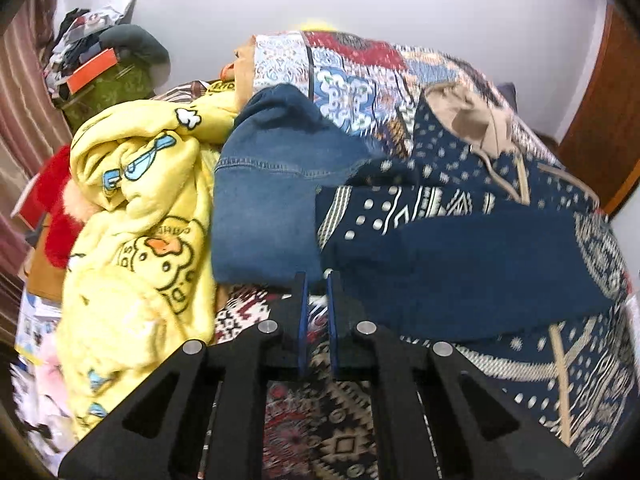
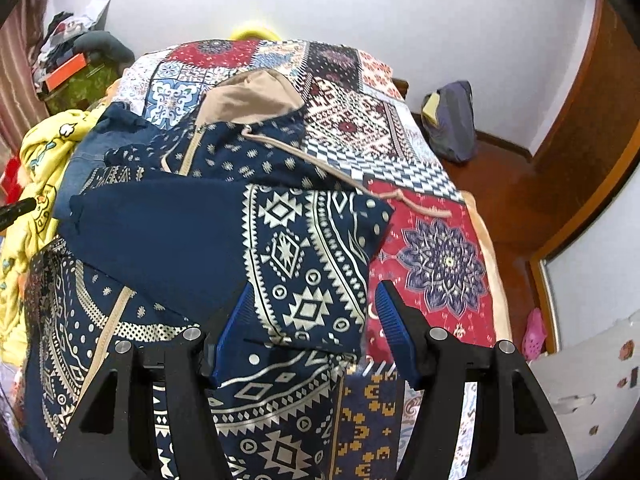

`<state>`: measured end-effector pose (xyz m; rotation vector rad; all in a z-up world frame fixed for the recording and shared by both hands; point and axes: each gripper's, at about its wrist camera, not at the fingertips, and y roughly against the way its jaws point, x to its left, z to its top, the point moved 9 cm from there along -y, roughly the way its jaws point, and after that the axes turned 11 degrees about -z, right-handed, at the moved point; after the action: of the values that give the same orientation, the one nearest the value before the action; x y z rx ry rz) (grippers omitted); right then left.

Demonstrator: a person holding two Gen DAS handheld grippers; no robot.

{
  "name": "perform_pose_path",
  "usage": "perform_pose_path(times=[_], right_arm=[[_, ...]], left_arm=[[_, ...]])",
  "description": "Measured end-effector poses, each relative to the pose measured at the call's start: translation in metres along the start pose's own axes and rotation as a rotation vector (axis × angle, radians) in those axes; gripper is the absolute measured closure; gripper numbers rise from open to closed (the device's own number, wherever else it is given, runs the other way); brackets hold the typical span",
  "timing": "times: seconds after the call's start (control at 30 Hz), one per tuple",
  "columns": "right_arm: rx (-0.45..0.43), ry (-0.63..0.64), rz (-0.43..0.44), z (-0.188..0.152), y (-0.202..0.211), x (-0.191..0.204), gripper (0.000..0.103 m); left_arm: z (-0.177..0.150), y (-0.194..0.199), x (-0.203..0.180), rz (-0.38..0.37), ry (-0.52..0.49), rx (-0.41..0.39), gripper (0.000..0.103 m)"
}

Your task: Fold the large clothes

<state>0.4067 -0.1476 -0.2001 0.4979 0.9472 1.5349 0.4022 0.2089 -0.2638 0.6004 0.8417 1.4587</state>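
Left wrist view: the left gripper (image 1: pixel 317 280) has its jaws drawn nearly together, with only a narrow gap; nothing is visibly clamped, though the tips sit at the blurred edge of the navy patterned hoodie (image 1: pixel 460 264). The hoodie lies spread on the patchwork bedspread (image 1: pixel 344 80), partly covering folded denim (image 1: pixel 264 200); a yellow duck blanket (image 1: pixel 140 208) lies beside it. Right wrist view: the right gripper (image 2: pixel 314 304) stands parted over a folded sleeve (image 2: pixel 304 252), pads not pressing. The hoodie's lower hem is cut off by the gripper frame.
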Motion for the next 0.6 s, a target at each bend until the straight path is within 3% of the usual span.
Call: perform_pose_path(times=[0.07,0.13,0.2,0.27,0.43,0.6], right_arm=[[-0.013,0.02,-0.01,0.007,0.002,0.003,0.044],[-0.031,0.039,-0.016,0.017,0.005,0.005,0.044],[-0.047,0.043,-0.02,0.029,0.007,0.006,0.044],[-0.065,0.034,-0.016,0.044,0.008,0.006,0.044],[-0.078,-0.012,0.039,0.081,0.002,0.01,0.043],[-0.057,-0.083,0.102,0.118,-0.016,0.018,0.037]], left_arm=[[0.003,0.003,-0.006,-0.005,-0.026,0.005,0.096],[0.009,0.01,-0.016,-0.028,-0.053,-0.002,0.087],[0.02,0.015,-0.028,-0.038,-0.083,-0.02,0.061],[0.036,0.021,-0.046,-0.07,-0.115,-0.055,0.051],[0.08,0.019,-0.083,-0.18,-0.125,-0.076,0.043],[0.119,-0.008,-0.097,-0.214,-0.096,-0.071,0.039]])
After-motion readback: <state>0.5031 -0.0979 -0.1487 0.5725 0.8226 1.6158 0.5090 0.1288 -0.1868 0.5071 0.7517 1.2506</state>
